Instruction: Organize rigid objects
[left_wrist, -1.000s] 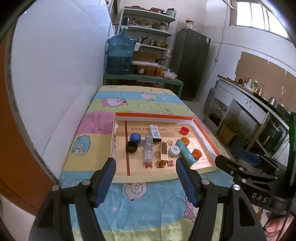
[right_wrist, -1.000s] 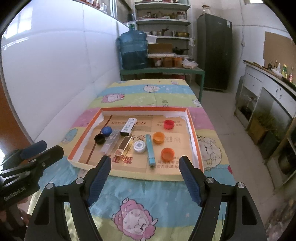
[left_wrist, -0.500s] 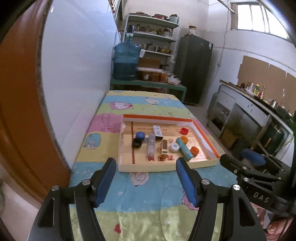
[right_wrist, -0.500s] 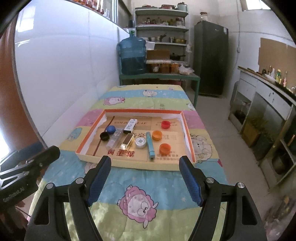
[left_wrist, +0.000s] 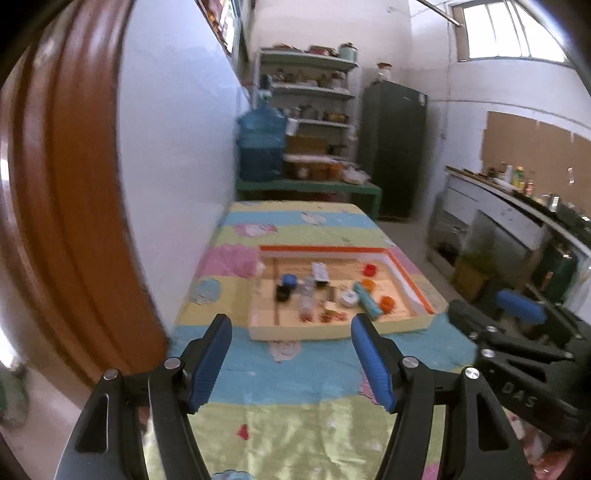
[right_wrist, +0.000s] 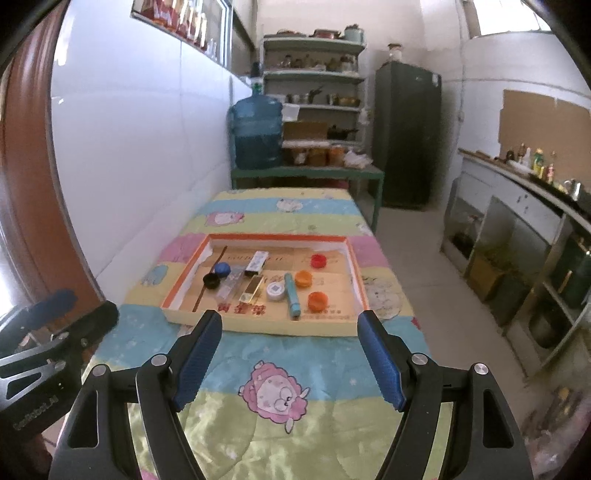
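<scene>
A shallow orange-rimmed cardboard tray (right_wrist: 357, 273) lies on the quilt-covered table (right_wrist: 280, 354). In it lie a blue cap (right_wrist: 222, 268), a black cap (right_wrist: 211, 280), a clear tube (right_wrist: 232, 285), a white box (right_wrist: 256, 263), a gold bar (right_wrist: 251, 292), a white round lid (right_wrist: 276, 291), a teal tube (right_wrist: 292, 295), two orange caps (right_wrist: 317, 300) and a red cap (right_wrist: 318, 260). The tray also shows in the left wrist view (left_wrist: 410, 284). My left gripper (left_wrist: 291, 334) and right gripper (right_wrist: 290, 326) are open and empty, held well back from the tray's near edge.
A white wall (right_wrist: 147, 147) runs along the table's left side, with a brown door frame (left_wrist: 70, 206) nearer. A blue water jug (right_wrist: 256, 133), shelves (right_wrist: 314, 74) and a dark fridge (right_wrist: 408, 133) stand behind the table. A counter (right_wrist: 517, 206) lines the right wall.
Both grippers have pulled back and risen away from the tray, which now looks smaller and farther. Both stay open. The objects in the tray have not moved.
</scene>
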